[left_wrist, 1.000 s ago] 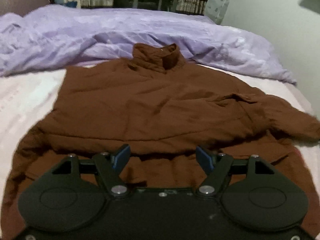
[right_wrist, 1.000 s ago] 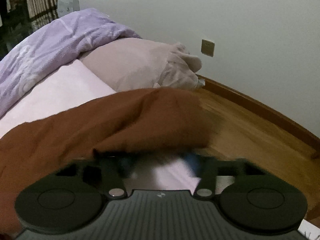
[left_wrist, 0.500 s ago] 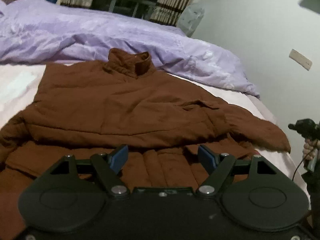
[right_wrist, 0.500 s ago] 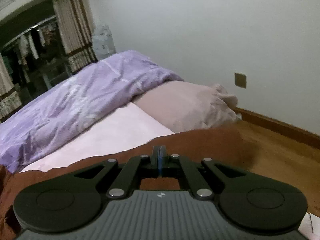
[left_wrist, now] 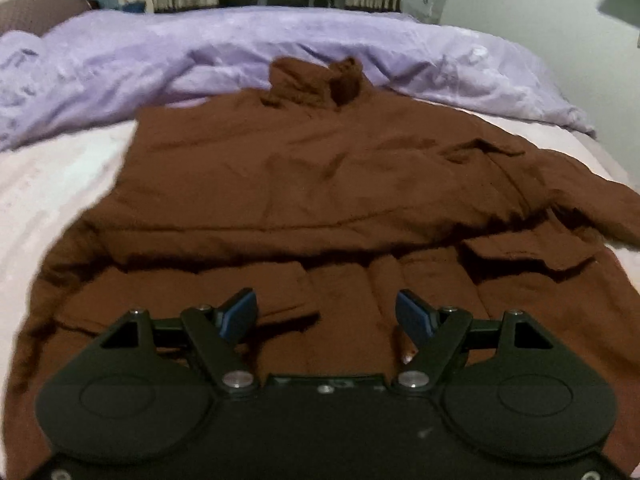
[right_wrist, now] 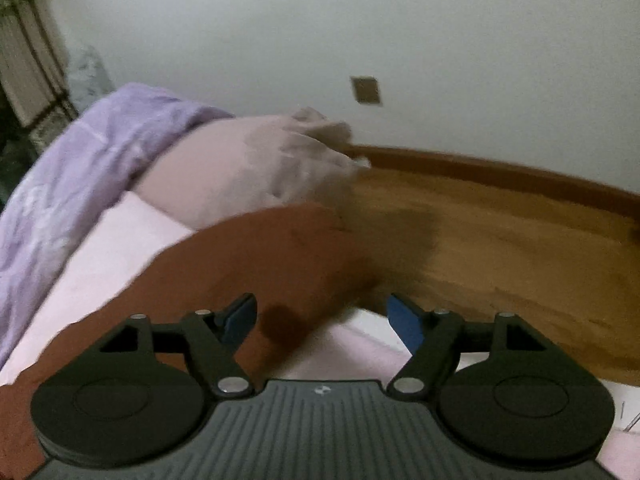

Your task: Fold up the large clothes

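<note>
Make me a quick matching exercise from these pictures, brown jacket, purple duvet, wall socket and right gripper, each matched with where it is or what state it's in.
Things:
1. brown jacket
2. purple duvet
3. wall socket
4. right gripper

Descriptions:
A. bunched at the far end of the bed
B. jaws apart, holding nothing
C. spread on the pink sheet
D. low on the white wall

Pairs: 1-C, 2-A, 3-D, 4-B

**Cloth, plastic, metal and wood**

The brown jacket (left_wrist: 304,184) is a matt, slightly rough woven cloth with soft creases across the middle of the left-wrist frame. Above it, the lilac duvet (left_wrist: 224,52) has a faint sheen and fine wrinkles. The pale pink sheet (left_wrist: 44,184) at left looks smooth and matt. The left gripper (left_wrist: 327,314) is matt black plastic with bright metal rivets and blue pads. In the right-wrist view, the floor (right_wrist: 520,248) at right is polished wood.
</note>
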Demonstrator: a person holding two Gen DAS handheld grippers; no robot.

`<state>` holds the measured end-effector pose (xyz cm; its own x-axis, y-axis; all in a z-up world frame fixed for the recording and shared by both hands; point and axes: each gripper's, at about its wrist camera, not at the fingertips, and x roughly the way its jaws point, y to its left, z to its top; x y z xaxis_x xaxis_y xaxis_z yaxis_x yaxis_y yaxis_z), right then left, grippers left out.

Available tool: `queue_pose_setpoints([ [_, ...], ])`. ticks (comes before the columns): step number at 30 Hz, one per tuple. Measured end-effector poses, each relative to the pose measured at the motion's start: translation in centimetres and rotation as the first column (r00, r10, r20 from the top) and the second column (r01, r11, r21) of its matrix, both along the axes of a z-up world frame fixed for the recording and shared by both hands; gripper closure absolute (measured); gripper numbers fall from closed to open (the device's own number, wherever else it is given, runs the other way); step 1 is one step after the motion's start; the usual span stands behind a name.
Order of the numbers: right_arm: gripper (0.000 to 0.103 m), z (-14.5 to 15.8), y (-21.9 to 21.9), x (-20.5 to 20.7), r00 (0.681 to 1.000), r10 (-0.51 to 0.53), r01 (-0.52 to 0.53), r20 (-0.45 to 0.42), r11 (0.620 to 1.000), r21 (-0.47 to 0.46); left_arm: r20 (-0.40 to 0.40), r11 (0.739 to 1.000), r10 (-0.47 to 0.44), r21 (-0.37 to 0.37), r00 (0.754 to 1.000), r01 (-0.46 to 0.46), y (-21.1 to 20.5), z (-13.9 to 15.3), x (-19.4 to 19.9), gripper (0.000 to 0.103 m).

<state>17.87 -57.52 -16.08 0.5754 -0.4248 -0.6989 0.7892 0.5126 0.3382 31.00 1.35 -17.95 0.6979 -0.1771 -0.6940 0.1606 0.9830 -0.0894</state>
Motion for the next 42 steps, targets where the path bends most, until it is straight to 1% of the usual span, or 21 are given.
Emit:
queue_pose_setpoints([
  [2, 0.012, -1.0, -1.1, 0.5, 1.0, -0.006, 0.006, -0.01, 0.999, 0.051, -0.008, 1.0, 0.0, 0.015, 1.0, 0.001, -0.3, -0.5, 0.3, 0.025],
  [3, 0.008, -1.3, -1.3, 0.7, 1.0, -0.004, 0.004, -0.002, 0.999, 0.05, -0.01, 1.0, -0.003, 0.022, 1.0, 0.003, -0.4, -0.7, 0.4, 0.025],
  [4, 0.007, -1.8, -1.5, 1.0, 1.0, 0.003, -0.004, 0.006, 0.999, 0.054, -0.013, 1.0, -0.003, 0.023, 1.0, 0.003, -0.4, -0.8, 0.5, 0.025],
  [6, 0.006, -2.6, -2.1, 1.7, 1.0, 0.02, -0.021, 0.019, 0.997, 0.071, -0.013, 1.0, -0.001, 0.015, 1.0, 0.001, -0.4, -0.8, 0.6, 0.025],
  [7, 0.009, -3.0, -2.5, 2.1, 0.999, 0.027, -0.031, 0.047, 0.996, 0.088, -0.014, 1.0, -0.001, 0.011, 1.0, 0.001, -0.3, -0.8, 0.7, 0.025],
  [8, 0.02, -3.2, -2.8, 2.3, 0.997, 0.019, -0.027, 0.079, 0.994, 0.109, -0.015, 1.0, -0.001, 0.007, 1.0, 0.001, -0.3, -0.8, 0.7, 0.025],
  [10, 0.07, -3.4, -3.5, 2.4, 0.984, 0.013, -0.039, 0.176, 0.988, 0.146, -0.016, 1.0, 0.0, 0.001, 1.0, 0.0, -0.1, -0.6, 0.6, 0.025],
  [11, 0.076, -3.2, -3.8, 2.3, 0.974, 0.025, -0.062, 0.224, 0.985, 0.159, -0.017, 1.0, 0.0, 0.0, 1.0, 0.0, 0.0, -0.6, 0.6, 0.025],
  [12, 0.079, -2.9, -3.9, 2.1, 0.961, 0.043, -0.093, 0.272, 0.98, 0.175, -0.018, 1.0, -0.001, 0.0, 1.0, 0.001, 0.2, -0.5, 0.6, 0.025],
  [14, 0.081, -1.6, -3.4, 1.9, 0.933, 0.067, -0.14, 0.353, 0.973, 0.185, -0.028, 1.0, 0.002, -0.002, 1.0, -0.002, 0.3, -0.4, 0.6, 0.025],
  [15, 0.081, -0.5, -2.5, 1.8, 0.922, 0.094, -0.159, 0.374, 0.976, 0.147, -0.035, 1.0, 0.006, -0.007, 0.999, -0.006, 0.4, -0.4, 0.6, 0.025],
  [17, 0.082, 1.4, -0.5, 1.9, 0.908, 0.161, -0.2, 0.388, 0.978, 0.061, -0.052, 1.0, 0.017, -0.009, 0.999, -0.017, 0.6, -0.3, 0.5, 0.025],
  [19, 0.082, 3.6, 2.3, 2.2, 0.891, 0.238, -0.246, 0.387, 0.969, -0.03, -0.06, 1.0, 0.025, 0.0, 0.998, -0.025, 0.6, 0.1, 0.3, 0.025],
  [24, 0.083, 8.2, 9.3, 3.4, 0.839, 0.371, -0.334, 0.398, 0.929, -0.163, -0.045, 0.999, 0.03, 0.02, 0.999, -0.029, 1.4, 1.3, -0.9, 0.025],
  [26, 0.083, 9.4, 12.3, 4.2, 0.826, 0.406, -0.358, 0.392, 0.914, -0.193, -0.032, 0.999, 0.032, 0.028, 0.999, -0.031, 2.0, 1.8, -1.2, 0.025],
  [29, 0.083, 11.0, 17.5, 5.6, 0.793, 0.461, -0.402, 0.398, 0.887, -0.225, -0.027, 0.998, 0.036, 0.051, 0.999, -0.035, 3.1, 2.5, -1.1, 0.025],
  [32, 0.083, 12.3, 23.3, 7.0, 0.752, 0.511, -0.454, 0.416, 0.859, -0.236, -0.006, 0.995, 0.048, 0.086, 0.999, -0.047, 4.6, 3.2, -0.5, 0.025],
  [35, 0.083, 13.5, 30.0, 8.3, 0.696, 0.586, -0.522, 0.416, 0.81, -0.268, 0.016, 0.992, 0.077, 0.101, 0.997, -0.078, 6.7, 3.7, 0.4, 0.025],
  [36, 0.083, 13.5, 31.3, 8.9, 0.68, 0.604, -0.54, 0.415, 0.796, -0.275, 0.023, 0.99, 0.088, 0.106, 0.996, -0.09, 7.4, 3.7, 0.6, 0.025],
  [39, 0.083, 13.6, 37.7, 10.2, 0.607, 0.684, -0.617, 0.405, 0.726, -0.302, 0.03, 0.983, 0.129, 0.127, 0.991, -0.131, 9.2, 3.4, 1.1, 0.025],
  [42, 0.083, 12.5, 44.0, 11.4, 0.542, 0.752, -0.695, 0.375, 0.652, -0.304, 0.016, 0.979, 0.153, 0.135, 0.988, -0.154, 10.6, 2.6, 1.2, 0.025],
])
